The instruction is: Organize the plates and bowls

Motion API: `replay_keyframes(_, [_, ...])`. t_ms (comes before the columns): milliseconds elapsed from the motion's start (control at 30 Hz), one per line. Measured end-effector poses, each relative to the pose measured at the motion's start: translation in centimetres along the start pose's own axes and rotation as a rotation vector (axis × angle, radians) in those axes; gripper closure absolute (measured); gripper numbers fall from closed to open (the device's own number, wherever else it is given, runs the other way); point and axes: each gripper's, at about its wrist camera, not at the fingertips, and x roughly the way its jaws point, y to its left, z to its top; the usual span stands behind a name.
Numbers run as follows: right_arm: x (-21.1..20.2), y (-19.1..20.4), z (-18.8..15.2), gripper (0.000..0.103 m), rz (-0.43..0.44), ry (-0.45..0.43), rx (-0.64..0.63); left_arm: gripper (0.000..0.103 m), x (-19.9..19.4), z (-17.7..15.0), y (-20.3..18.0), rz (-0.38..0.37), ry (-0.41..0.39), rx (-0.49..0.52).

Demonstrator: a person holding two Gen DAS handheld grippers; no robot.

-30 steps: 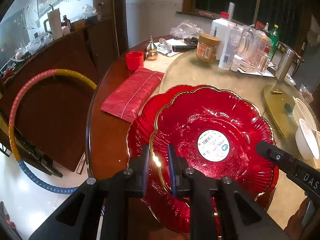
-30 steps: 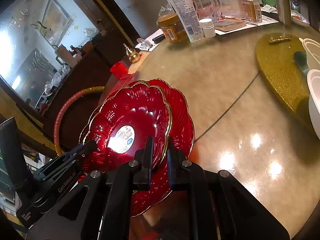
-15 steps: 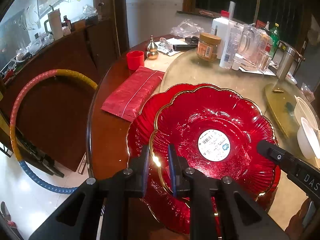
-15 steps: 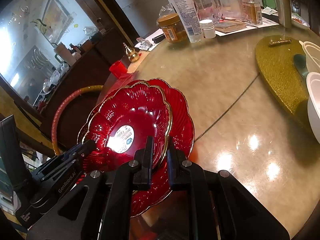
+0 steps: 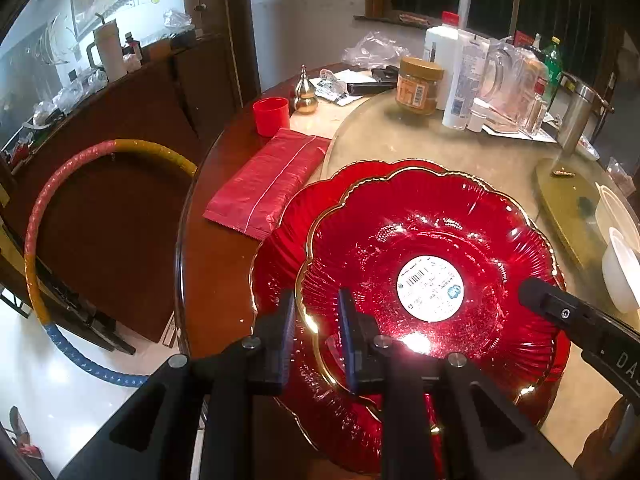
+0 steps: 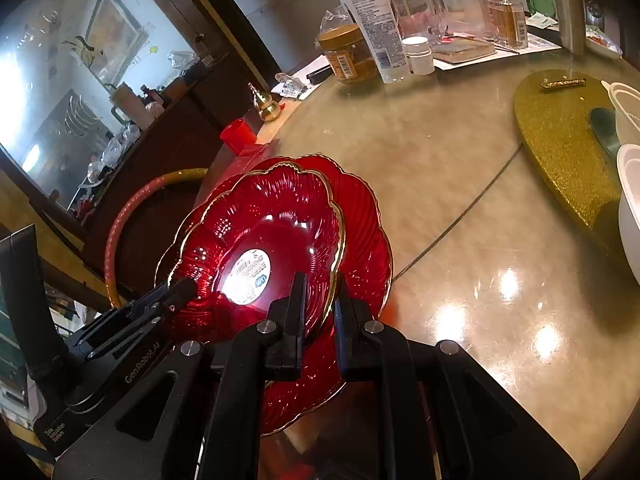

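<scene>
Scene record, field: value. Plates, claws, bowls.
top plate: red, gold rim, sticker in centre, lies off-centre on bottom plate
bottom plate: red, same style, on table
left claw: jaws opening, top plate's rim between them
right claw: shut on top plate's rim
bowls: white, apart from plates, by gold mat

Bare tabletop (image 6: 460,208) beyond plates (image 6: 360,216); bottles (image 6: 376,24) crowd far edge

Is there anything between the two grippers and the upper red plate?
Nothing visible. The left gripper and the right gripper each straddle the gold rim of the upper red plate, which lies on the lower red plate. The left jaws are opening.
</scene>
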Motion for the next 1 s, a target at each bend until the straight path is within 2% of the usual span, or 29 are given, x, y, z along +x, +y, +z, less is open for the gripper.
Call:
replay_keyframes(867, [-0.2, 0.49, -0.24, 0.091, -0.022, -0.008, -0.026, 0.08, 0.37, -0.1, -0.81, 0.046, 0.01, 0.026])
replay_keyframes(1000, [-0.44, 0.72, -0.32, 0.089, -0.014, -0.016, -0.028, 0.08, 0.32, -0.17, -0.92, 0.045, 0.012, 0.03])
